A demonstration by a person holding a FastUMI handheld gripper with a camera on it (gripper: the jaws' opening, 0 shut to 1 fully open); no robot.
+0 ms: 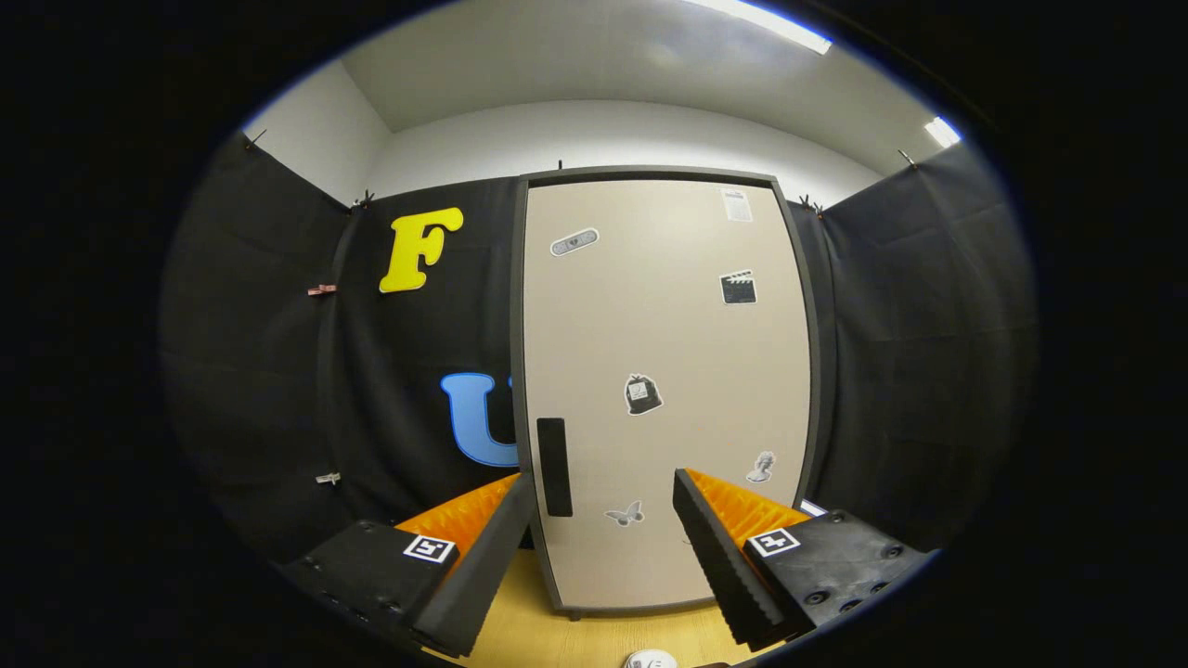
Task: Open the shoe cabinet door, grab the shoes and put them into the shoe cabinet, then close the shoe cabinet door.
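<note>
Cabinet door [664, 371] is shut, looks stiff, flat and slick; take it by the dark handle [554, 466] beside its left edge. Your tool [603, 501] gapes wide, empty, short of it.

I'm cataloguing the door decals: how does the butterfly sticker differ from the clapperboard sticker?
The butterfly sticker sits low on the shoe cabinet door, between the open gripper fingers; the clapperboard sticker sits high, well beyond them. The butterfly is pale with an irregular outline; the clapperboard is dark and squarish. Both lie flat on the closed door.

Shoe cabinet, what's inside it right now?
Cannot tell: the shoe cabinet door is shut, hiding its inside. Stickers and a dark handle show on it. The open gripper is ahead of the door.
</note>
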